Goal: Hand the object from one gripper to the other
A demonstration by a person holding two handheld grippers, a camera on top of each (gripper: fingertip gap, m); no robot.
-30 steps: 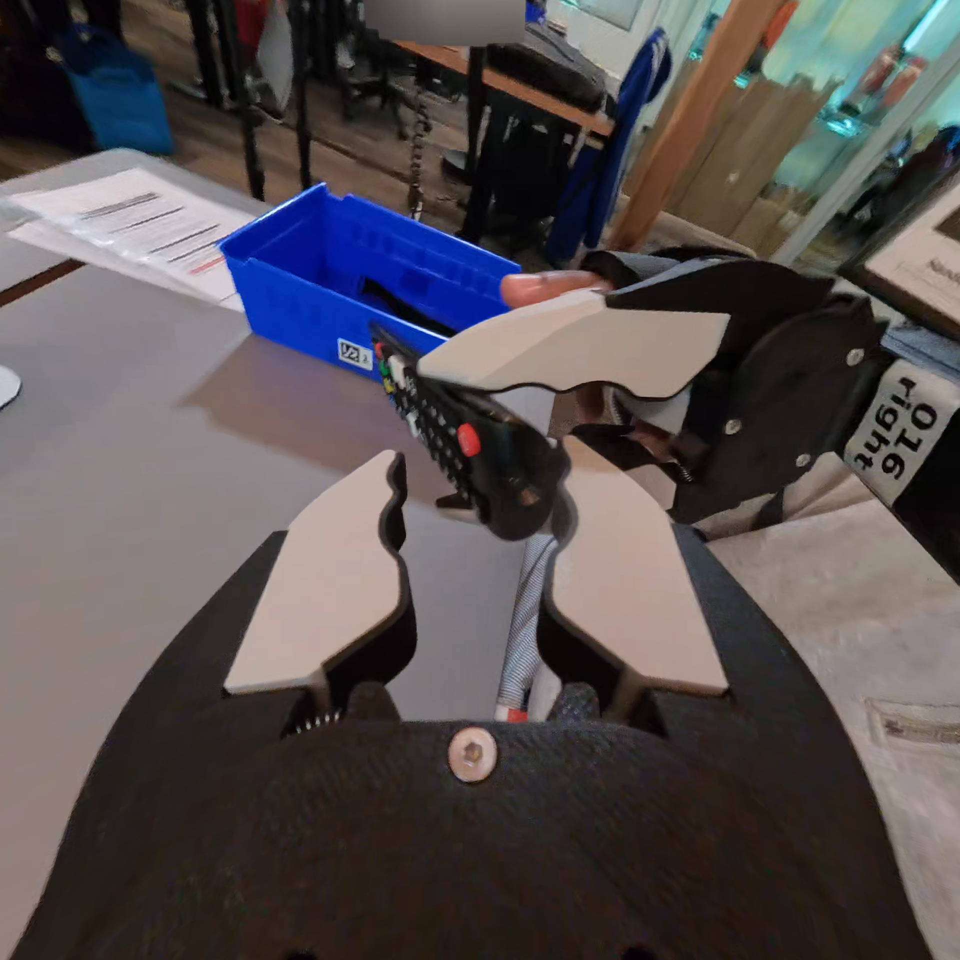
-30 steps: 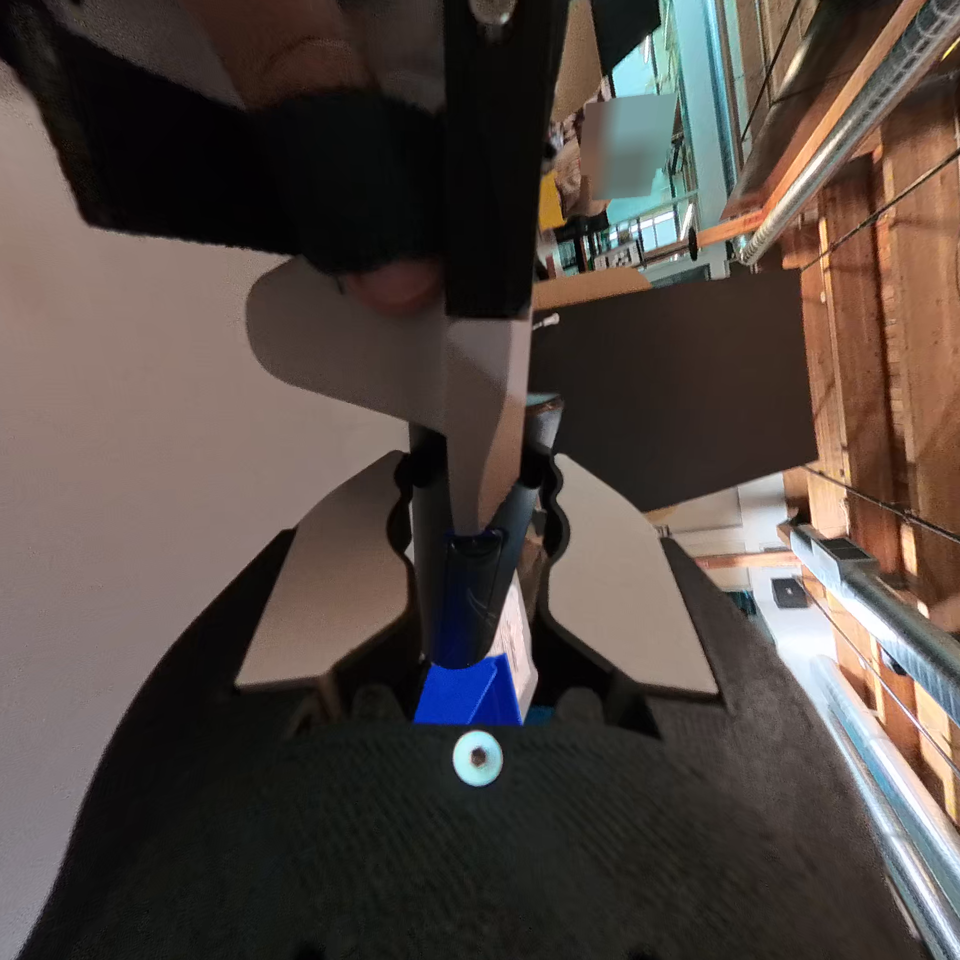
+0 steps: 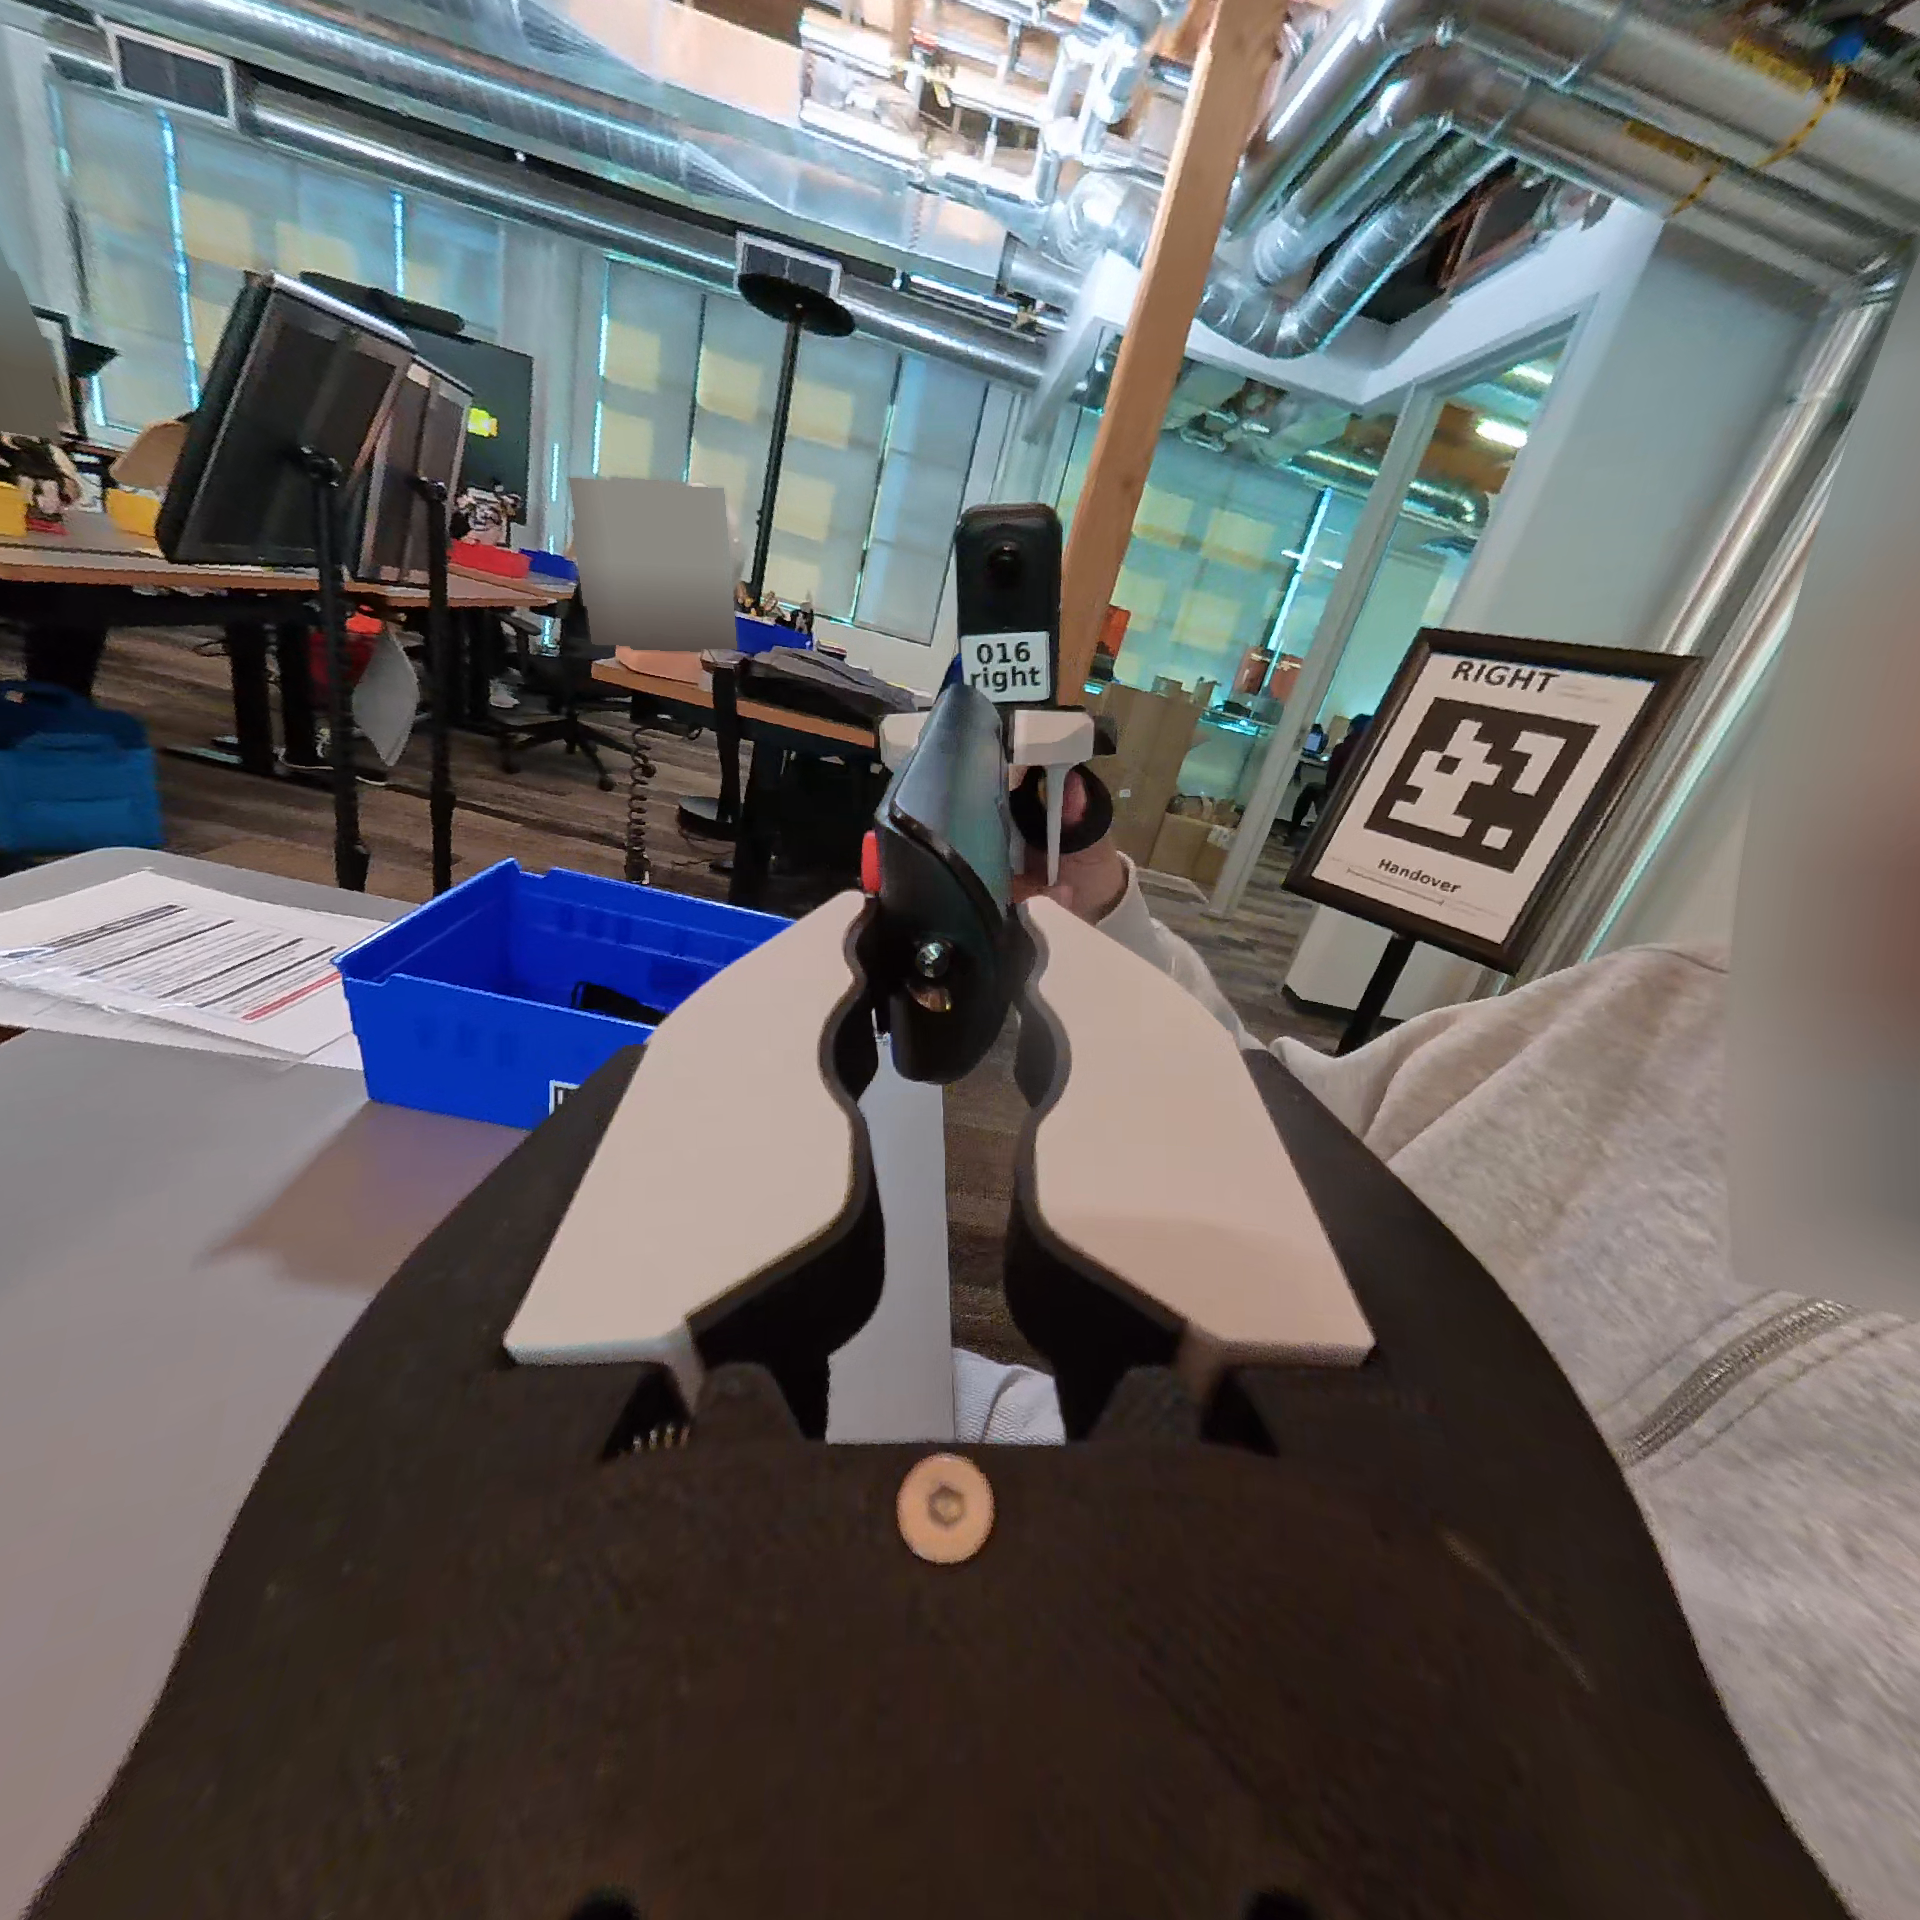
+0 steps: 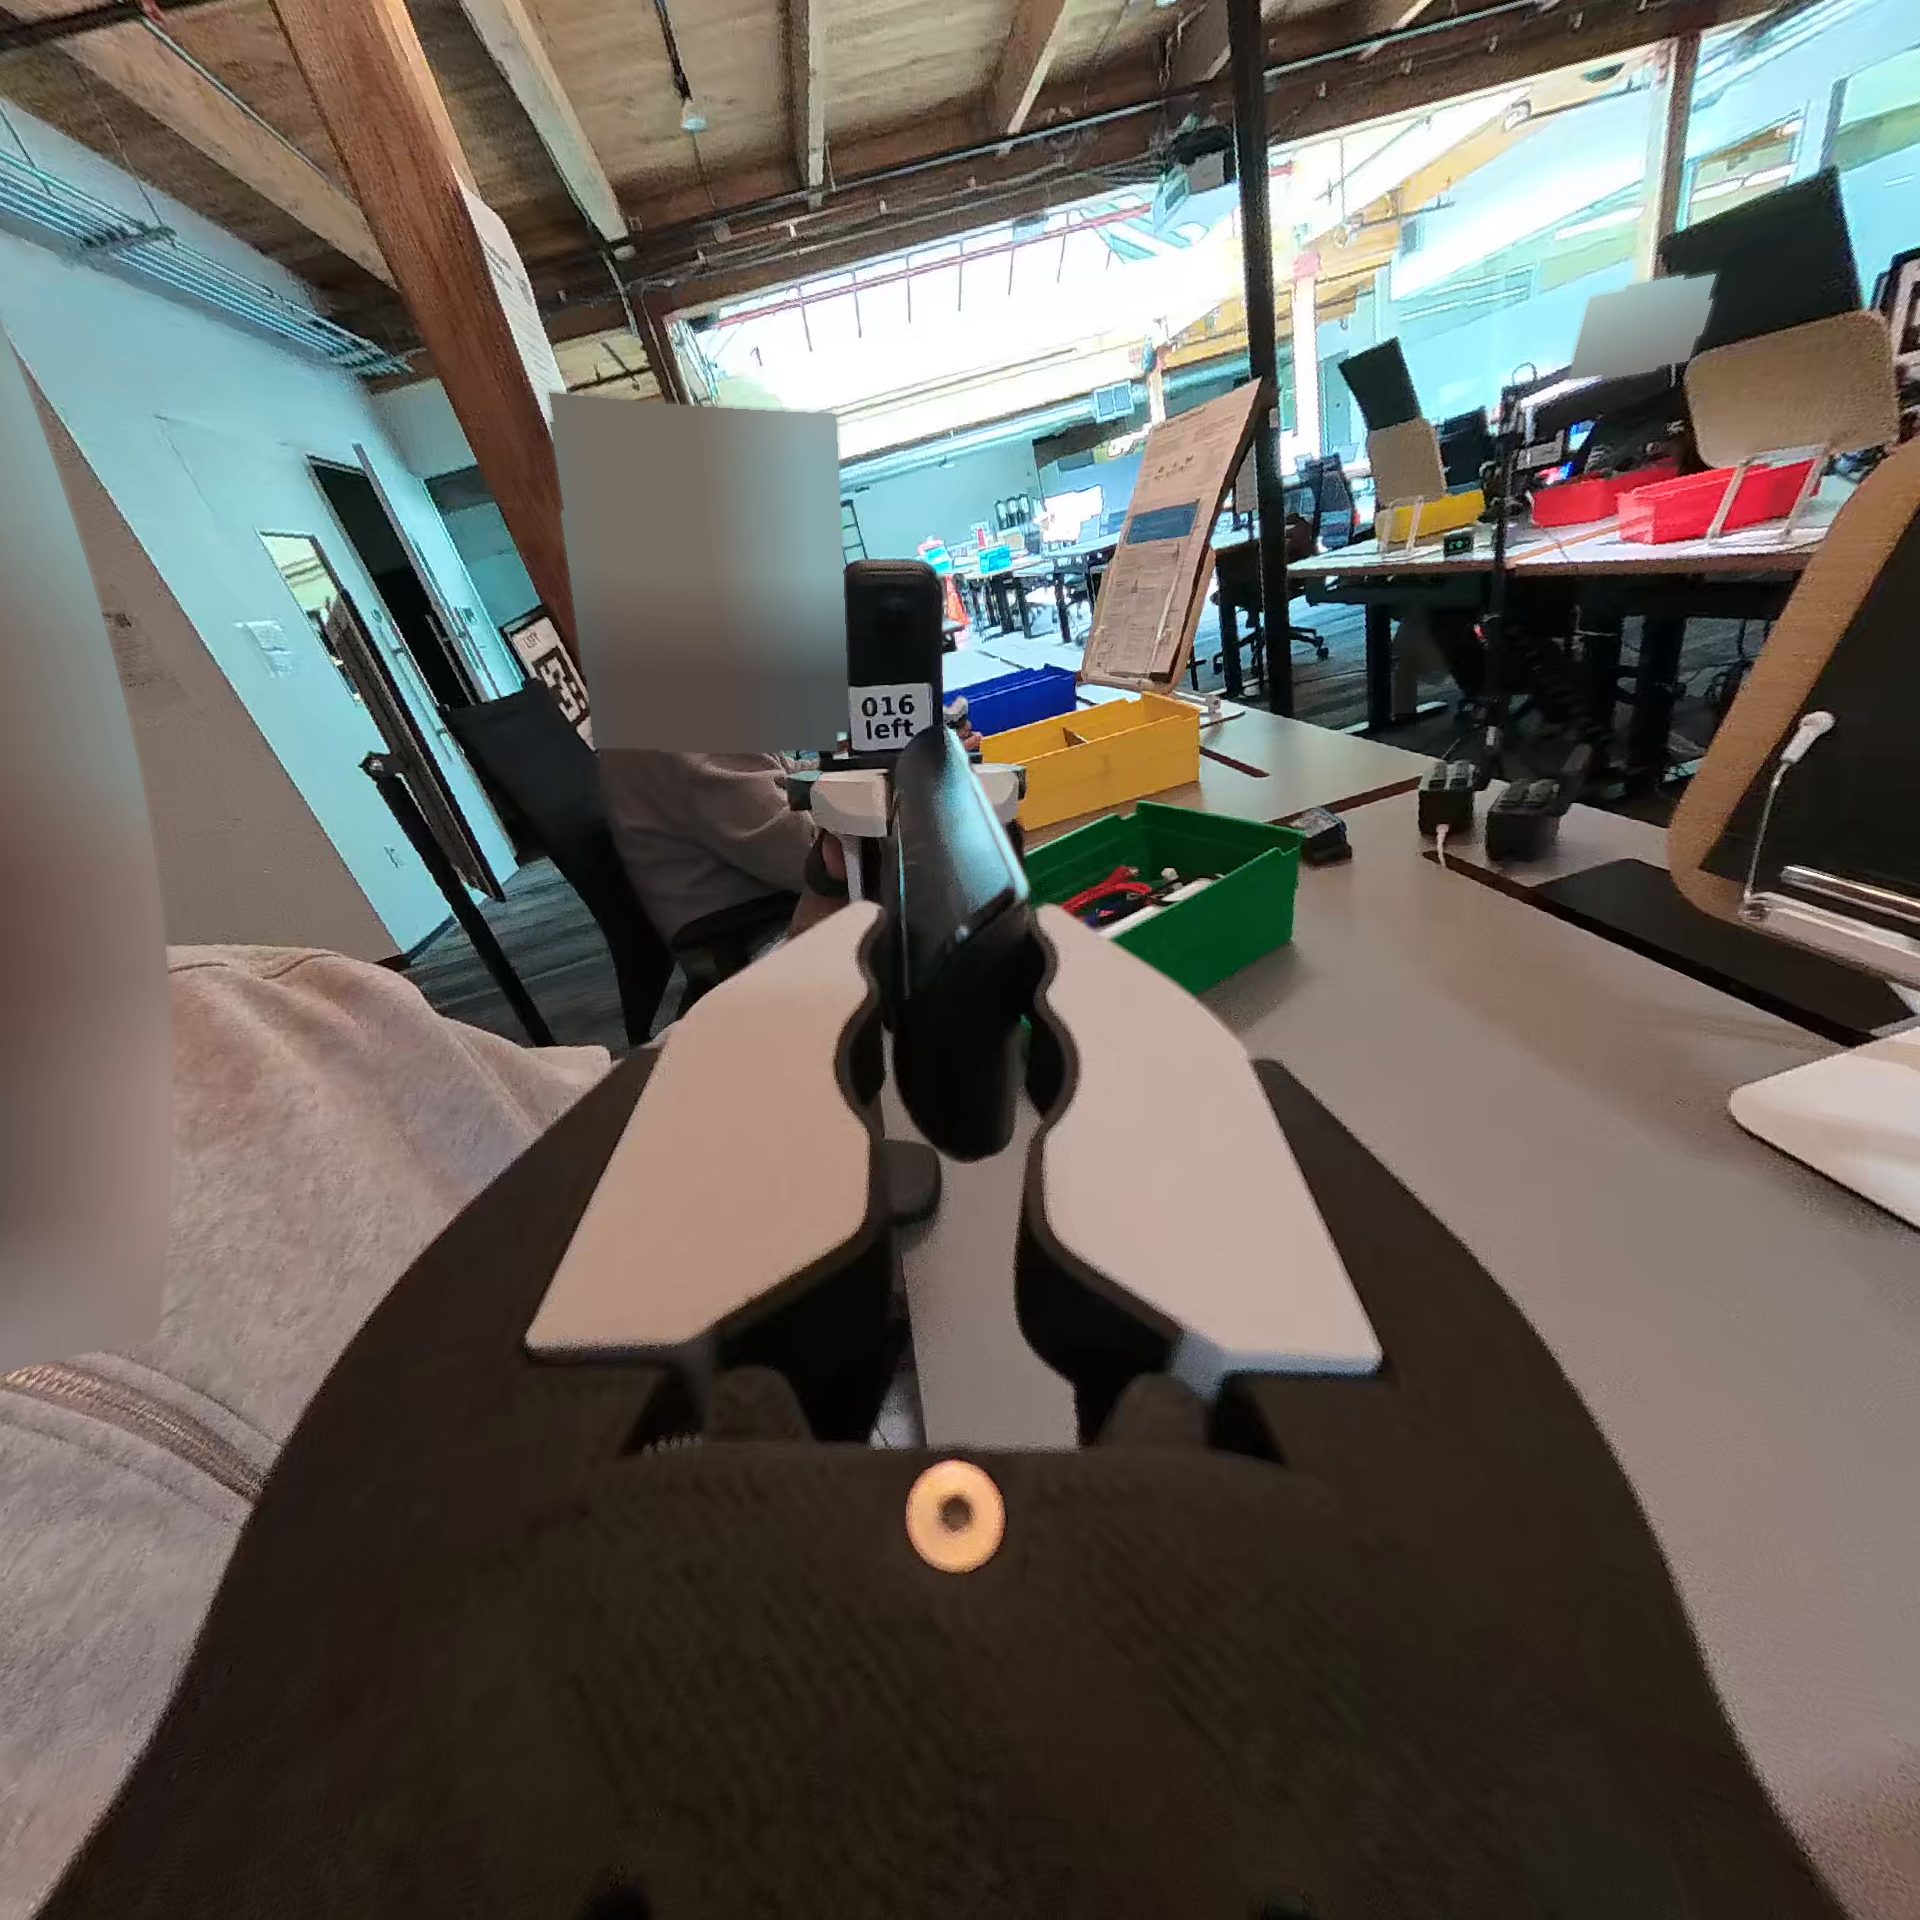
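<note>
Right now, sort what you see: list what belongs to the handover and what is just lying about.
Part of the job:
remote control, both ends between gripper fingers
left gripper
right gripper

Just lying about:
blue bin
green bin
yellow bin
papers
framed sign

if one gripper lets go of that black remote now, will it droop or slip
The long black plastic remote control probably stays stiff; it spans both grippers unbent. Its smooth, glossy back may slip. Held at one end by the left gripper, it might pivot downward.
</note>
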